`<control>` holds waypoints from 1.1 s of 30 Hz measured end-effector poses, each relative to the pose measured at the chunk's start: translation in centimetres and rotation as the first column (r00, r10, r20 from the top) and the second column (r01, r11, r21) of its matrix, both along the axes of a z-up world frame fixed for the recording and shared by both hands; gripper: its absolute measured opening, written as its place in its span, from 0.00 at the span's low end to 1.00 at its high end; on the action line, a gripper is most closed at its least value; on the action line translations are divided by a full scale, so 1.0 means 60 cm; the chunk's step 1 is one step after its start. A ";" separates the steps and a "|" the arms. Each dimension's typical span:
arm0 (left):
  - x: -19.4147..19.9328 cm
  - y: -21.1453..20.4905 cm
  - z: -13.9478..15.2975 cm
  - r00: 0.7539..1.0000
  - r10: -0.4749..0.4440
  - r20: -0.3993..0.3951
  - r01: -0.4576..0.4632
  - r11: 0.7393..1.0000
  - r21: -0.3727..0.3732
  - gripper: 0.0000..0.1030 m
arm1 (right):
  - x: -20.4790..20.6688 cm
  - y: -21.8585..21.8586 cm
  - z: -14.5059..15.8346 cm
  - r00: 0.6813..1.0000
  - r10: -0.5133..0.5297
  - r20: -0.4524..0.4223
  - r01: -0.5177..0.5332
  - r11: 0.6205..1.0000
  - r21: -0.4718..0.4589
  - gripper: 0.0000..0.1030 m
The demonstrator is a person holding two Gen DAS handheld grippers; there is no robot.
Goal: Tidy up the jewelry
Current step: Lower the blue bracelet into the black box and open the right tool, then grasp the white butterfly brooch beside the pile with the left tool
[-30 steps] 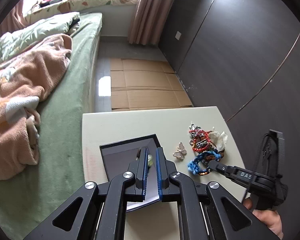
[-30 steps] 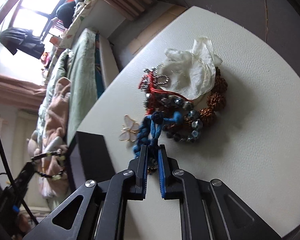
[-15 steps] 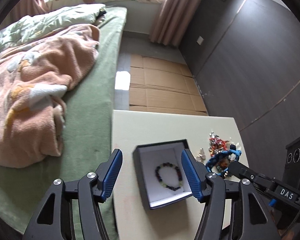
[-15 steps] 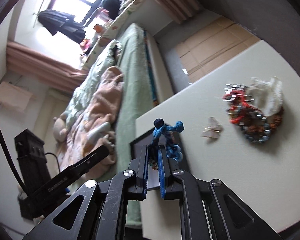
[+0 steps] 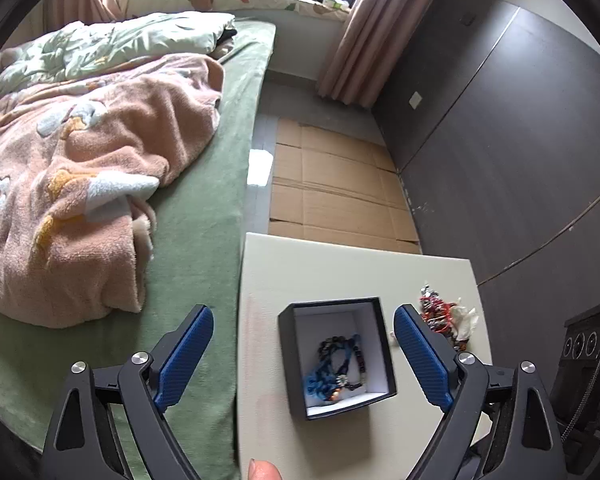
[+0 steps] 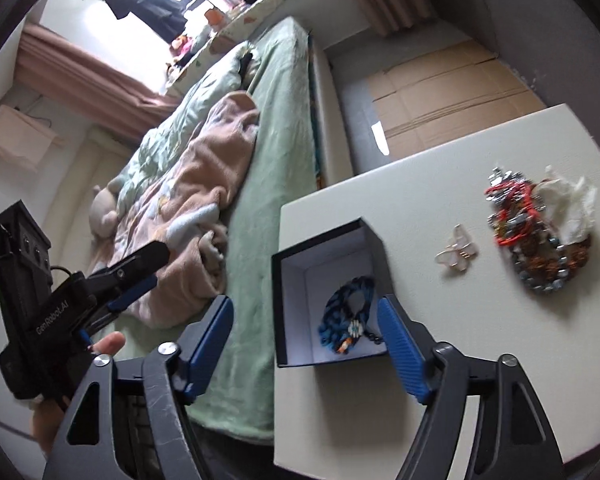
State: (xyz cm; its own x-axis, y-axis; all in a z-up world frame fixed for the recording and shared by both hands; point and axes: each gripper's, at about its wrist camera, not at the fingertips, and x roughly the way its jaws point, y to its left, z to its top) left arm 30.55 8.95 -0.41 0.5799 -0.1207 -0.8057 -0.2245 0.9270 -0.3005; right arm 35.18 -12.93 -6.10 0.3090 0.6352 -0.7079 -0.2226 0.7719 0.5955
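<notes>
A black box with a white lining (image 5: 288, 356) (image 6: 278, 292) sits on the cream table. Inside lie a blue braided bracelet (image 5: 320, 378) (image 6: 340, 312) and a dark beaded bracelet (image 5: 358, 356). A butterfly-shaped piece (image 6: 458, 254) lies right of the box. A pile of red, silver and brown bracelets (image 5: 440, 314) (image 6: 536, 240) lies further right. My left gripper (image 5: 302, 356) is open above the box. My right gripper (image 6: 304, 344) is open and empty over the box's near edge.
The cream table (image 5: 340, 272) (image 6: 460, 360) stands beside a green bed (image 5: 188, 240) with a pink blanket (image 5: 80, 184). White tissue (image 6: 568, 204) lies by the pile. Cardboard (image 5: 332, 192) covers the floor beyond. A dark wardrobe (image 5: 520, 140) is on the right.
My right gripper carried the blue bracelet from the pile to the box, opened and let it go inside. My left gripper opened, dropped the beaded bracelet in the box and drew back.
</notes>
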 end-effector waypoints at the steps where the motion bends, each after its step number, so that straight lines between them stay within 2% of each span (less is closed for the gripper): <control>1: 0.000 -0.006 0.005 1.000 -0.001 0.007 0.001 1.000 0.005 0.98 | -0.002 -0.010 0.002 1.000 -0.009 -0.003 0.009 1.000 0.002 0.76; 3: -0.001 -0.018 0.017 0.999 -0.009 0.031 0.009 1.000 -0.006 1.00 | -0.007 -0.031 0.007 0.999 -0.040 0.008 0.040 0.999 -0.010 0.91; 5: -0.003 -0.034 0.028 0.998 -0.022 0.052 0.023 1.000 -0.013 1.00 | -0.015 -0.045 0.014 0.997 -0.065 0.031 0.066 0.997 -0.033 0.96; 7: -0.004 -0.055 0.038 0.997 -0.043 0.067 0.042 0.999 0.010 1.00 | -0.019 -0.056 0.016 0.995 -0.091 0.042 0.093 0.994 -0.057 0.99; 10: -0.006 -0.091 0.053 0.993 -0.085 0.086 0.080 0.995 0.064 1.00 | -0.031 -0.081 0.021 0.990 -0.124 0.070 0.129 0.990 -0.063 1.00; 13: -0.004 -0.124 0.060 0.987 -0.130 0.090 0.124 0.989 0.078 1.00 | -0.044 -0.099 0.026 0.985 -0.136 0.109 0.145 0.986 -0.079 1.00; 18: 0.011 -0.183 0.053 0.977 -0.211 0.028 0.205 0.967 0.152 1.00 | -0.055 -0.136 0.030 0.977 -0.155 0.146 0.172 0.979 -0.106 1.00; 22: 0.022 -0.222 0.045 0.966 -0.258 0.015 0.251 0.950 0.184 1.00 | -0.059 -0.163 0.021 0.978 -0.156 0.139 0.175 0.975 -0.136 1.00; 27: 0.047 -0.262 0.035 0.955 -0.296 -0.012 0.293 0.937 0.191 1.00 | -0.066 -0.208 0.002 0.971 -0.197 0.133 0.219 0.959 -0.179 1.00; 33: 0.078 -0.279 0.012 0.956 -0.291 -0.046 0.295 0.941 0.169 1.00 | -0.053 -0.279 -0.022 0.953 -0.289 0.086 0.299 0.941 -0.155 1.00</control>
State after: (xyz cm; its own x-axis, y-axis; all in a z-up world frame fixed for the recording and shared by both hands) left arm 35.24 -7.81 0.34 0.5235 -0.1417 -0.8402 0.0604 0.9898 -0.1293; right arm 32.00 -29.64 -7.40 0.5105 0.3857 -0.7685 -0.0028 0.8945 0.4471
